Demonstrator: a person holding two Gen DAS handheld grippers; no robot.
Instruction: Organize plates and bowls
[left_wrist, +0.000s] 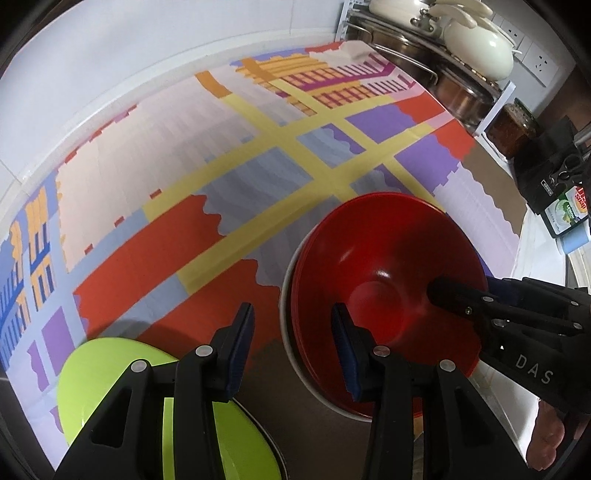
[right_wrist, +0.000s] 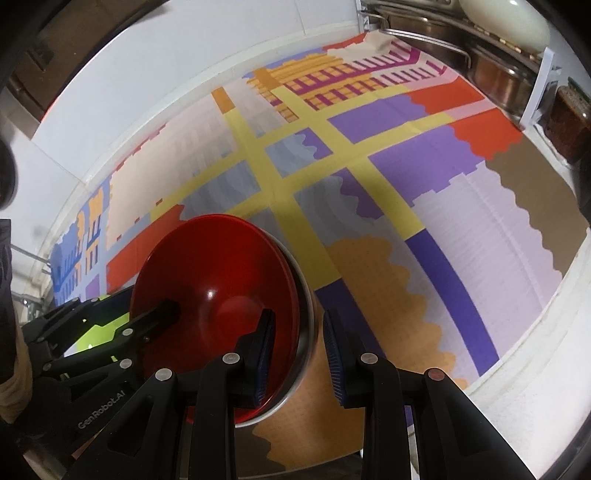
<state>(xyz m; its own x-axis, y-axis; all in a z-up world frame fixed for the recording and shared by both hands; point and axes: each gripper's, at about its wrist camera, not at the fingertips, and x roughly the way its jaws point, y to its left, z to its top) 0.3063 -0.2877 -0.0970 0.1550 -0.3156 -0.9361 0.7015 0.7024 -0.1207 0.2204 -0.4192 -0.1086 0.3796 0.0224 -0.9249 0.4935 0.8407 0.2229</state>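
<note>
A red bowl (left_wrist: 384, 280) sits inside a stack of bowls on the desk (left_wrist: 546, 266). Under it you can see a white rim (left_wrist: 286, 295) on the left wrist view and a shiny metal rim (right_wrist: 308, 332) on the right wrist view. The stack stands on a mat (left_wrist: 221, 177) with lots of colours: yellow stripes, red, purple and grey patches.

The left gripper (left_wrist: 291, 343) points down at the stack. Its jaws are partly open. 1 pad (left_wrist: 341, 332) is over the near edge of the red bowl and the other pad (left_wrist: 245, 332) is outside the stack, over the mat. I cannot tell if the pad touches the bowl.

The right gripper (right_wrist: 299, 350) also points down. Its jaws stand a little apart, with 1 pad (right_wrist: 267, 350) inside the red bowl and the other pad (right_wrist: 332, 350) outside the metal rim, so the rims of the stack sit between them. I cannot tell if the pads press on the rims.

A lime green plate (left_wrist: 110, 376) lies just beside the stack, under the left gripper. It is partly hidden.

At the back of the desk there is a rack (left_wrist: 413, 44) with metal pots and a cream pot (left_wrist: 480, 48) on top. A jar (left_wrist: 513, 125) stands near it.
</note>
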